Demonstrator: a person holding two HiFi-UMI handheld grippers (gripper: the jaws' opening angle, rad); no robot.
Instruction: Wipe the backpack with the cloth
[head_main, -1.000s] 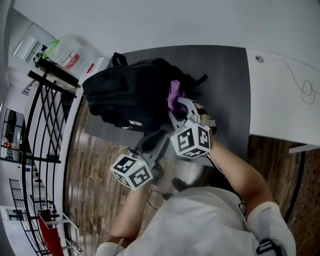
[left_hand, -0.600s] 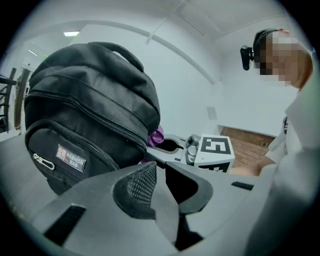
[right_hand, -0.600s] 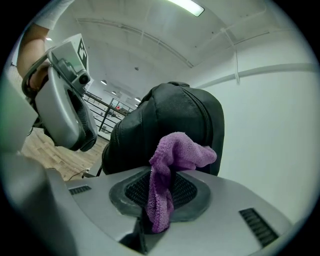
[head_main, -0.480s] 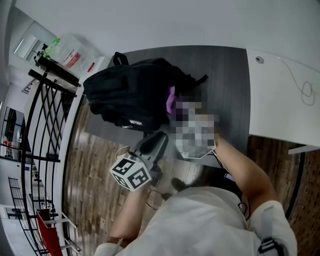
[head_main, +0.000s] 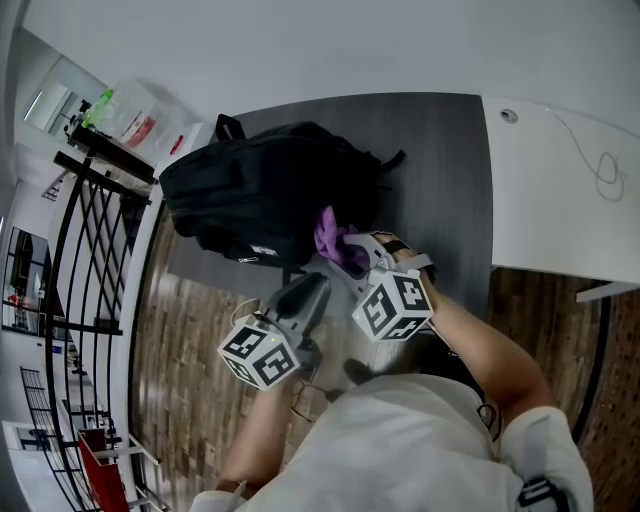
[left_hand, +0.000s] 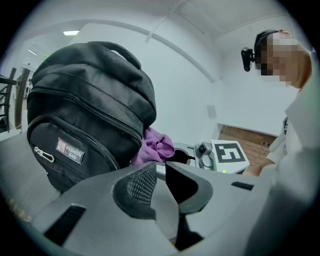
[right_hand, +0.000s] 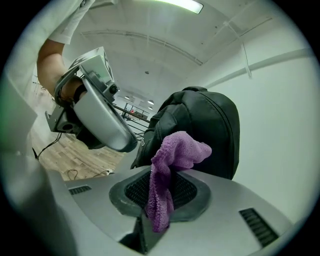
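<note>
since a second ago the right gripper (head_main: 345, 250) has drawn back toward the person, carrying the purple cloth (head_main: 330, 235) from the upper right side of the backpack (head_main: 260, 195) down to its near right corner; the left gripper (head_main: 315, 285) has barely shifted.

at the far left a black railing (head_main: 90, 250) runs over the wooden floor (head_main: 190, 330). next comes the black backpack, lying on a dark table (head_main: 450, 170), its handle pointing away from the person. just in front of its near edge hovers the left gripper; in the left gripper view its jaws (left_hand: 160, 172) stand a little apart with nothing between them, aimed at the backpack's front pocket (left_hand: 85, 135).

to the right, the cloth touches the backpack's near right corner. in the right gripper view the right gripper (right_hand: 160, 200) is clamped on the cloth (right_hand: 170, 165), which bunches above the pads and hangs between them, with the backpack (right_hand: 205, 130) close behind it. a white desk (head_main: 560, 190) adjoins the table at the far right.
</note>
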